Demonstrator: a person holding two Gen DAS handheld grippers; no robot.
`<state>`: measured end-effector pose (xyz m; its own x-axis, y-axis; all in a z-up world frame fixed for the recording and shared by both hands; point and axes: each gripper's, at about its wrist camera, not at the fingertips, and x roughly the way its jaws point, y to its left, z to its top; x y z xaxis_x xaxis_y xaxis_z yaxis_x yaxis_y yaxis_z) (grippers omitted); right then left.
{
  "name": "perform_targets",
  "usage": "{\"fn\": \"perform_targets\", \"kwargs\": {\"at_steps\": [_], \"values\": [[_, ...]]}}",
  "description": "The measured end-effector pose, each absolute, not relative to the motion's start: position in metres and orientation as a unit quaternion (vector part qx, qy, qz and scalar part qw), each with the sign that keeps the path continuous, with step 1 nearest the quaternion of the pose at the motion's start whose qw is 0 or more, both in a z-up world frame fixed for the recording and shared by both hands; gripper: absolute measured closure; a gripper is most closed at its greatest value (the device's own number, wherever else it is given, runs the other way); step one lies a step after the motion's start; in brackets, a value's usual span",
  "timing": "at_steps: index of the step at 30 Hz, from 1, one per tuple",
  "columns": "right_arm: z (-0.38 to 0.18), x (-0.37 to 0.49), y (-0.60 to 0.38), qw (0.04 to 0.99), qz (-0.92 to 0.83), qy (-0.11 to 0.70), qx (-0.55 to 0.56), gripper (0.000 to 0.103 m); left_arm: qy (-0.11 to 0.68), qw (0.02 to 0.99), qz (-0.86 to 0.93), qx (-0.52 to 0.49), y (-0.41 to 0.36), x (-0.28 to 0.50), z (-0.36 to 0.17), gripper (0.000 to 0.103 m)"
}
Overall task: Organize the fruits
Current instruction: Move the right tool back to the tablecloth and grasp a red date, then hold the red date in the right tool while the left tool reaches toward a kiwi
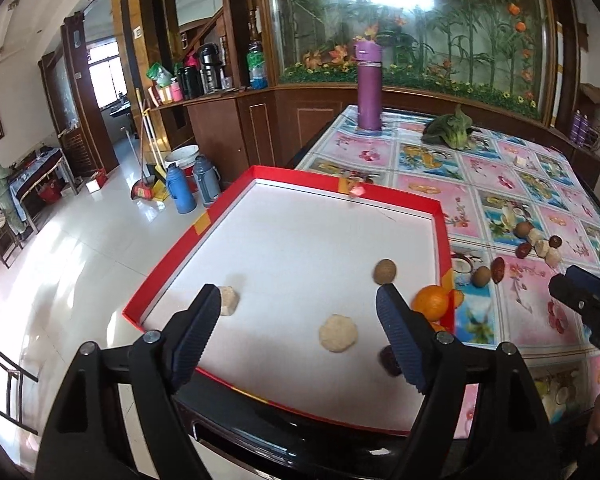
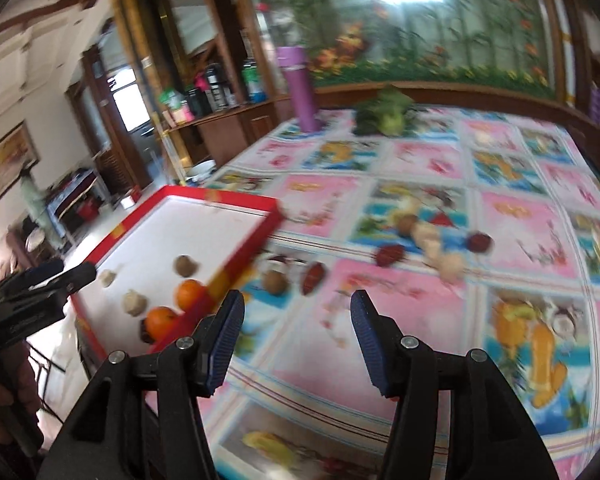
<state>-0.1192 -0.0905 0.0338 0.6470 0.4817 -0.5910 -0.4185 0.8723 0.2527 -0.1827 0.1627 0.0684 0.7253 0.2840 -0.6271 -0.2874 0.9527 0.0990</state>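
A red-rimmed white tray (image 1: 416,198) (image 2: 236,199) holds an orange (image 1: 432,302) (image 2: 189,294), a brown round fruit (image 1: 385,271) (image 2: 186,266), two pale lumps (image 1: 338,333) (image 1: 229,300) and a dark red date (image 1: 389,360) half hidden by a finger. The right wrist view shows a second orange (image 2: 160,320) in the near corner. My left gripper (image 1: 298,294) hangs open above the tray, holding nothing. My right gripper (image 2: 298,300) is open over the tablecloth, just right of the tray. Loose fruits lie ahead of it: a brown ball (image 2: 275,282), a date (image 2: 314,276) and a farther cluster (image 2: 432,246) (image 1: 540,242).
A purple flask (image 1: 369,84) and a green leafy vegetable (image 1: 450,128) stand at the table's far side. The tray's left side overhangs the table edge above a shiny floor with thermoses (image 1: 180,190). The right wrist view is motion-blurred. A person stands far off at the left.
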Motion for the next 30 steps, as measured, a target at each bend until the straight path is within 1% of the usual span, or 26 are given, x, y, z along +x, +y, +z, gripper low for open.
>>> {"fn": "perform_targets", "kwargs": {"at_steps": [5,6,8,10,11,12,15,16,21,22,23,30], "values": [[0.024,-0.105,-0.103,0.898,0.232,0.367,0.066,0.049,0.351,0.929,0.113,0.022,0.128,-0.176,0.061,0.022],[0.024,-0.101,-0.1,0.896,0.233,0.371,0.07,0.051,0.354,0.929,0.105,0.026,0.121,-0.176,0.059,0.022],[0.022,-0.092,-0.092,0.888,0.24,0.385,0.068,0.064,0.357,0.929,0.09,0.033,0.112,-0.177,0.056,0.022],[0.021,-0.086,-0.084,0.886,0.239,0.392,0.063,0.068,0.359,0.929,0.078,0.042,0.104,-0.18,0.054,0.022],[0.02,-0.081,-0.077,0.885,0.238,0.397,0.057,0.072,0.359,0.929,0.074,0.045,0.101,-0.181,0.053,0.022],[0.019,-0.076,-0.072,0.883,0.237,0.402,0.054,0.074,0.358,0.93,0.07,0.046,0.1,-0.183,0.053,0.022],[0.017,-0.065,-0.055,0.878,0.235,0.413,0.046,0.075,0.352,0.933,0.059,0.045,0.1,-0.185,0.055,0.022],[0.015,-0.061,-0.05,0.88,0.226,0.417,0.04,0.077,0.351,0.934,0.055,0.043,0.101,-0.186,0.056,0.022],[0.0,-0.049,-0.038,0.872,0.199,0.447,0.022,0.082,0.344,0.937,0.045,0.035,0.105,-0.186,0.06,0.022],[-0.002,-0.049,-0.037,0.871,0.199,0.45,0.019,0.084,0.343,0.938,0.042,0.035,0.105,-0.185,0.06,0.022],[-0.001,-0.05,-0.037,0.874,0.198,0.443,0.013,0.09,0.343,0.938,0.038,0.037,0.104,-0.184,0.06,0.022],[-0.001,-0.056,-0.06,0.872,0.204,0.444,-0.001,0.091,0.356,0.933,0.005,0.049,0.084,-0.158,0.062,0.022]]}}
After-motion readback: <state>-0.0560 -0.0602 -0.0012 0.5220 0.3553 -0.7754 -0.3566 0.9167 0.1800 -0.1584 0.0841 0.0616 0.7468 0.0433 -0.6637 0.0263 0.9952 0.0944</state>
